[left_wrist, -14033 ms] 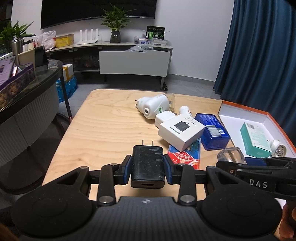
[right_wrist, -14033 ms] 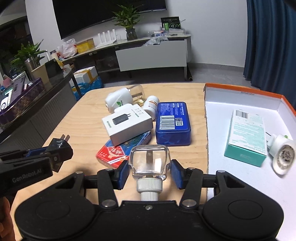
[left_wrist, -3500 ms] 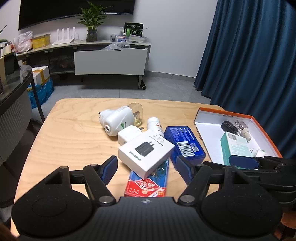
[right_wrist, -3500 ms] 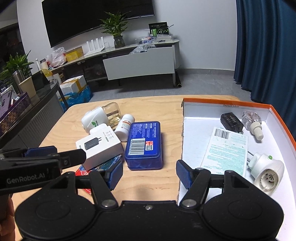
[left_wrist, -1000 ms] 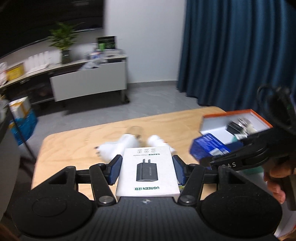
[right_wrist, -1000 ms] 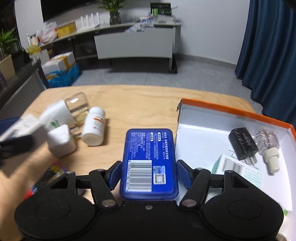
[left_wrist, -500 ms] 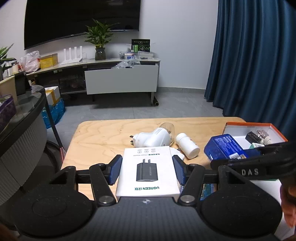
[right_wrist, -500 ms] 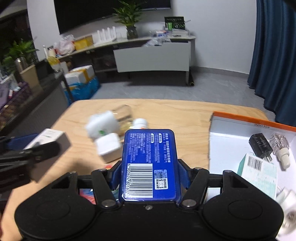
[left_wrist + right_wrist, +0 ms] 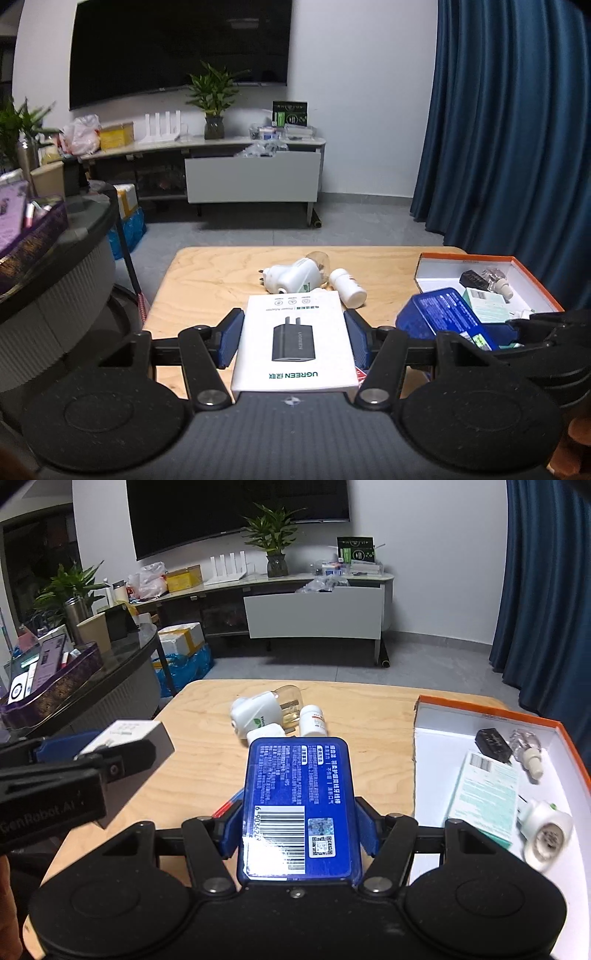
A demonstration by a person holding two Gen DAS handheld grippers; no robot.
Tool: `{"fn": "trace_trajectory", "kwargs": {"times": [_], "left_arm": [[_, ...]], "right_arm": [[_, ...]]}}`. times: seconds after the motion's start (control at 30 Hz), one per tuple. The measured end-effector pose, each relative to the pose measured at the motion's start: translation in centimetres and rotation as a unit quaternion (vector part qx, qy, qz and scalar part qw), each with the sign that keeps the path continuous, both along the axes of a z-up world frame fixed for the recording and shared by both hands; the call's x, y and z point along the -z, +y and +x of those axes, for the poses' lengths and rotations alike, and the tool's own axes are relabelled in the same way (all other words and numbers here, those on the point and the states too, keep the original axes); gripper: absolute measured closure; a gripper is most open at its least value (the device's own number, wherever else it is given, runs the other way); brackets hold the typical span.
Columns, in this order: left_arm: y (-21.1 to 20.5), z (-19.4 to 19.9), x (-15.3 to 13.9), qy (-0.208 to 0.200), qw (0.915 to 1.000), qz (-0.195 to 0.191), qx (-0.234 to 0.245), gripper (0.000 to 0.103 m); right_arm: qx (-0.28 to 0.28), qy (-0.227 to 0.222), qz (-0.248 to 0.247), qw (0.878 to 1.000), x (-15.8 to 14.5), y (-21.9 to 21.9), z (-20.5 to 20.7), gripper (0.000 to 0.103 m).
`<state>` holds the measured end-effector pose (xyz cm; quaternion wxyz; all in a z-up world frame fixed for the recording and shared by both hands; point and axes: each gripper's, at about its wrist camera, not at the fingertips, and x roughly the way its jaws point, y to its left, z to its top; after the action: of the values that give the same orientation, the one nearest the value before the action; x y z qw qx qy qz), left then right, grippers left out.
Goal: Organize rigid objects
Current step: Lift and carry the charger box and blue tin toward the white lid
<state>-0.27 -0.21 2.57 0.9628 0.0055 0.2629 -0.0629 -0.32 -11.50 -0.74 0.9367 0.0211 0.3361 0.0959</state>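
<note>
Both grippers are seen loaded and raised above the wooden table point(image 9: 207, 280). Between the blue pads of the left gripper point(image 9: 293, 341) a white charger box point(image 9: 295, 343) is clamped by its long sides, with the printed adapter picture facing up (the lettering is read upside down from the wrist camera). The right gripper point(image 9: 299, 829) is closed on a blue rectangular tin point(image 9: 297, 801), barcode side up, which is held flat along the fingers; in the left wrist view the same tin is seen tilted in front of the tray.

Just beyond the held items, near the middle of the table, a white plug-in vaporizer point(image 9: 255, 714) with its amber bottle is laid on its side, with a small white pill bottle point(image 9: 312, 720) touching or just beside it and a white plug adapter point(image 9: 266, 734) partly hidden behind the tin. A red packet point(image 9: 223, 806) is glimpsed under the tin's left edge.

At the right of the table an orange-rimmed white tray point(image 9: 491, 710) is placed. Inside it a black charger point(image 9: 493, 742), a clear bottle point(image 9: 526, 747), a teal carton point(image 9: 484, 794) and a second white vaporizer point(image 9: 546, 830) are gathered (the last is blurred).
</note>
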Motion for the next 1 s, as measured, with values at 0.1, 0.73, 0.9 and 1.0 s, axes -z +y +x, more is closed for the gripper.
{"fn": "trace_trajectory", "kwargs": {"times": [0.1, 0.73, 0.9, 1.0], "left_arm": [[0.1, -0.9, -0.4, -0.001, 0.9999, -0.012, -0.002, 0.044], [-2.3, -4.1, -1.1, -0.023, 0.9994, -0.015, 0.020, 0.043], [-2.9, -4.3, -1.1, -0.024, 0.9992, -0.018, 0.028, 0.043], [-3.3, -4.4, -1.2, -0.025, 0.9989, -0.020, 0.034, 0.043]], "right_arm": [[0.004, -0.003, 0.003, 1.000, -0.2, -0.3, -1.5, 0.029], [0.032, -0.023, 0.013, 0.999, -1.0, -3.1, -7.0, 0.029], [0.042, -0.024, 0.012, 0.999, -0.9, -4.0, -7.8, 0.029], [0.047, -0.025, 0.013, 0.999, -0.9, -4.4, -8.2, 0.029]]}}
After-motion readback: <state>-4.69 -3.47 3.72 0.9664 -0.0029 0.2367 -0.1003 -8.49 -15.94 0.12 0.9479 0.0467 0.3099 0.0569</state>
